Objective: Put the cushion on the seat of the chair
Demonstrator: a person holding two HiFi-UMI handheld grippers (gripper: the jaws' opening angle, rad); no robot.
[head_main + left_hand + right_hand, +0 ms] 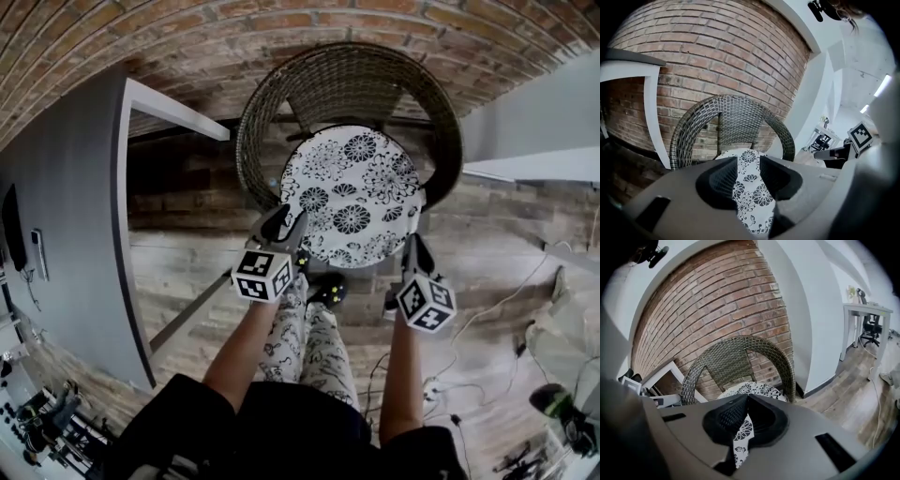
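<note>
Over chair [261, 117], left hand-held gripper [286, 225] and right hand-held gripper [413, 246] clamp cushion [356, 192].

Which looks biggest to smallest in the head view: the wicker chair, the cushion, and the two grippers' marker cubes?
1. wicker chair
2. cushion
3. left marker cube and right marker cube: these look alike, so I won't rank them. Both also sit nearer the camera, which inflates them.
</note>
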